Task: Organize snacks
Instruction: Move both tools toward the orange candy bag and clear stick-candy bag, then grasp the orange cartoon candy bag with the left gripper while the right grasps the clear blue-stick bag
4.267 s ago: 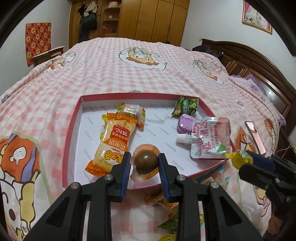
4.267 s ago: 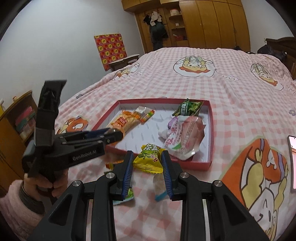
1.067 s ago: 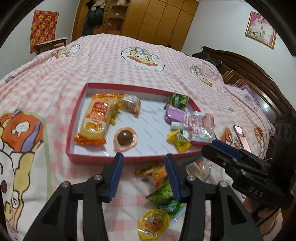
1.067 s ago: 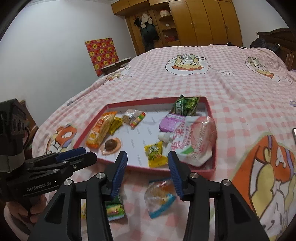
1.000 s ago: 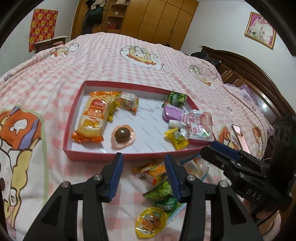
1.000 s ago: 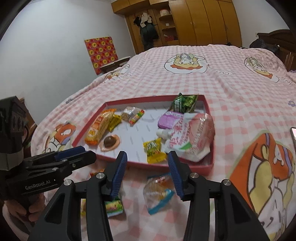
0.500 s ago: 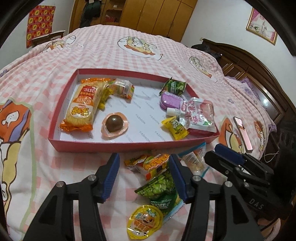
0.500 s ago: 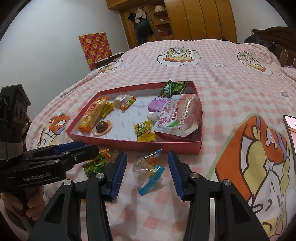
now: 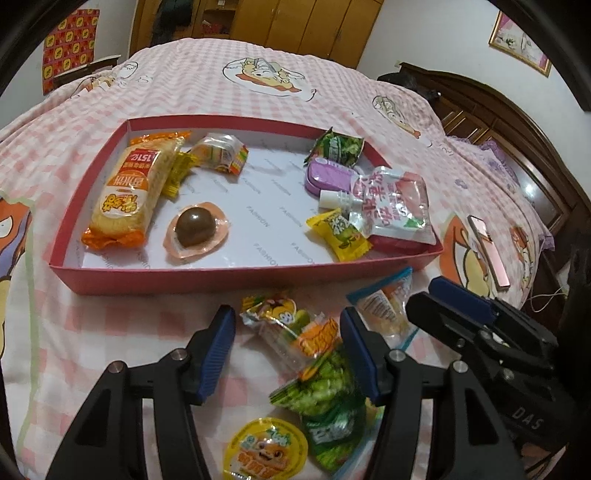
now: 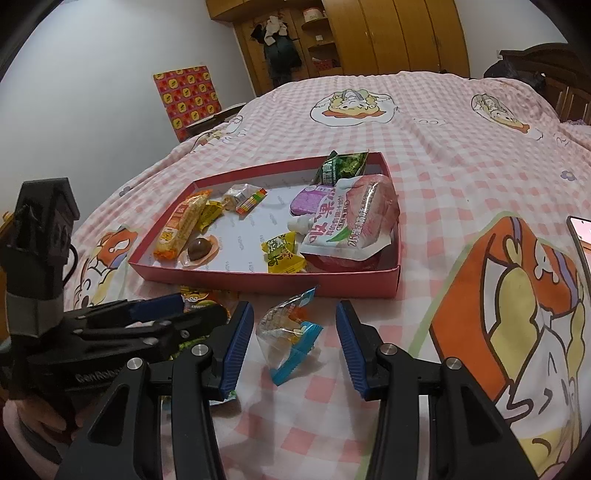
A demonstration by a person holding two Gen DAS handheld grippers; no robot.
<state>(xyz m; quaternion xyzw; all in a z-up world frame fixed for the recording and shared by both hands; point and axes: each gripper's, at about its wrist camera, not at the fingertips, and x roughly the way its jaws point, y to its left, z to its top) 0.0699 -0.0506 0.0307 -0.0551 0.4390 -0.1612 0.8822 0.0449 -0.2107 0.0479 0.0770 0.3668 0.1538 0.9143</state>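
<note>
A red tray [image 9: 177, 282] on the bed holds several snacks: an orange cracker pack [image 9: 129, 194], a brown chocolate ball [image 9: 195, 229], a yellow candy [image 9: 338, 238] and a pink drink pouch [image 9: 395, 205]. My left gripper [image 9: 288, 350] is open, its jaws on either side of an orange-green packet [image 9: 295, 330] on the bedspread in front of the tray. My right gripper [image 10: 293, 334] is open around a clear and blue packet [image 10: 288, 328]. The tray also shows in the right wrist view [image 10: 332, 286].
Green packets [image 9: 321, 391] and a round yellow jelly cup [image 9: 266, 448] lie near the left gripper. A pink phone [image 9: 487, 251] lies on the bedspread to the right. A wooden headboard [image 9: 517, 122] and wardrobes [image 10: 388, 33] stand beyond the pink checked bed.
Both grippers let go of their snacks in the tray, the chocolate ball and the yellow candy, pulled back, and came down over the loose packets in front of the tray.
</note>
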